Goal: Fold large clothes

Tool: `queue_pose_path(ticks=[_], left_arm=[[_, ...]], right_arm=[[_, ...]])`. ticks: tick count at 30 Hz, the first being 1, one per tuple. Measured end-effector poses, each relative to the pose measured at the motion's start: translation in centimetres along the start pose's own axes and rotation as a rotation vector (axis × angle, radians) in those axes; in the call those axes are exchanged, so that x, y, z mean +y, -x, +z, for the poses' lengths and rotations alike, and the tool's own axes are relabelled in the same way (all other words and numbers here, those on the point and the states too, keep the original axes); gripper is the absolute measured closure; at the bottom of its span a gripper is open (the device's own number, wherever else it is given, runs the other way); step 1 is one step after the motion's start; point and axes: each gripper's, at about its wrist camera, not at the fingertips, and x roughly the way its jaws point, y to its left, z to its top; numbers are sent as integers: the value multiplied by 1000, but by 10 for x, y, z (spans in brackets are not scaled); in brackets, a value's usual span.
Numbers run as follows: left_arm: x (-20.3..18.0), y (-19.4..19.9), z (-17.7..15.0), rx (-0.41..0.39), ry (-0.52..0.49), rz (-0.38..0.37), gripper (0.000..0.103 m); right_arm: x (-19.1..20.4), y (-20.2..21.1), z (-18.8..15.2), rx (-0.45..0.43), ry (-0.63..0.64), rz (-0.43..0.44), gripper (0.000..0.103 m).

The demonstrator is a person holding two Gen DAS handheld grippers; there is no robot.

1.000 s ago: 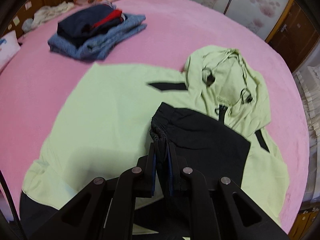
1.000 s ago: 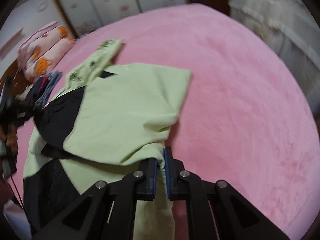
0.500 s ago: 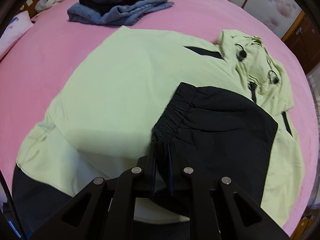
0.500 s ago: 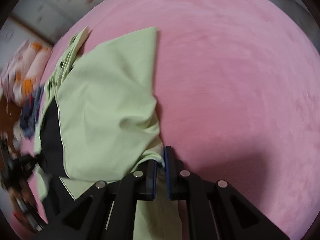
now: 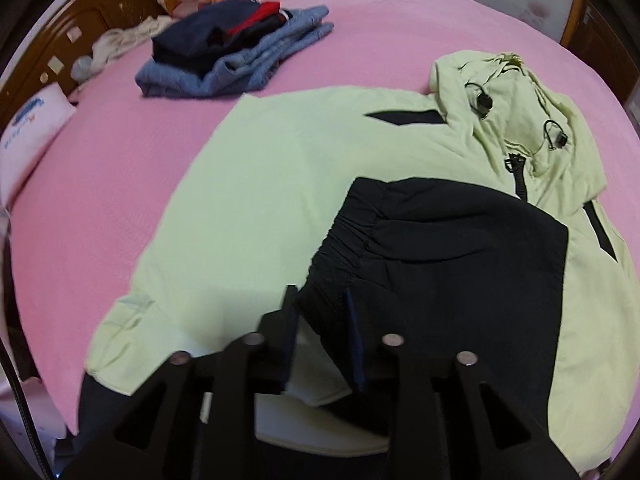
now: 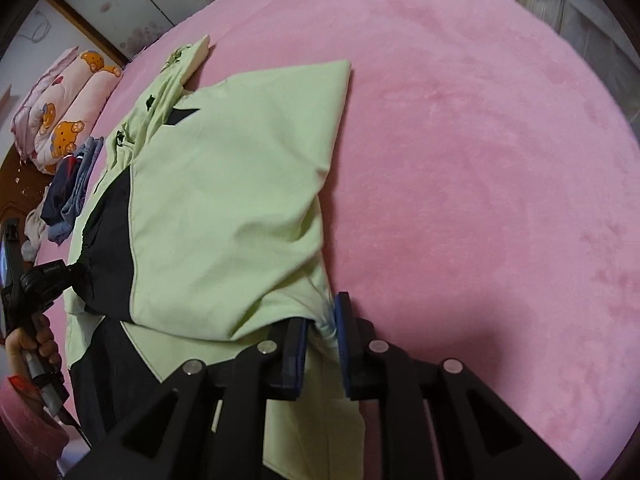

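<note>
On a pink bed (image 5: 360, 28), both tools are letting go of a lime-and-black hooded jacket (image 5: 280, 184) after laying its sleeve across the body. The left tool (image 5: 320, 340) has just been opening its jaws; the elastic black cuff (image 5: 336, 276) is lying loosely between them, no longer pinched. The right tool (image 6: 322, 344) is parting too, the jacket's green fabric (image 6: 224, 200) apparently slipping free, though blur is hiding the contact. Compared with a second ago, both tools are sitting lower and the sleeve is resting flat on the jacket, suggesting this fold is finishing. The jacket is occupying the bed's centre, with a stack of folded clothes (image 5: 236, 56) lying at eleven o'clock.
</note>
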Motion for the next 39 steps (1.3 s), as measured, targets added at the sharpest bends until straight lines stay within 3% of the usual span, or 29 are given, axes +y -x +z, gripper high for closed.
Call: queue_pose_path(ticks=[4,7,9,13,17,19,22,26,29,33,36,39], left_arm=[[2,26,-3,-65,-33,20,74],[0,46,-4,-89,-63,-23,74],[-6,57,-8,-70,-80,-129,74],[-37,60,-20,65,-127,-382,74],[-80,52,-44,179,-195,-488,85],[-101,45,-57,224,-223,-494,94],[-117,34,-70,259,-235,-498,94],[-119,2,-74,315,-174,-431,95],[-106,-4,-65,275,-127,-420,95],[-77,-7,-49,211,-124,-349,95],[-53,-10,-40,172,-139,-249,95],[-31,-11,-32,131,-141,-195,96]], right_arm=[[9,21,-2,-8,43,-37,88],[18,38,-6,-42,62,-9,82],[25,51,-6,-82,63,55,79],[38,41,0,-100,-6,205,79],[49,4,7,-27,-155,328,83],[54,-13,7,5,-203,377,100],[70,-40,7,74,-189,339,103],[73,-64,3,102,-207,312,103],[63,-68,5,86,-220,278,103],[48,-51,12,11,-124,124,103],[29,-39,12,-11,-94,61,103],[15,-28,8,-29,-80,18,103]])
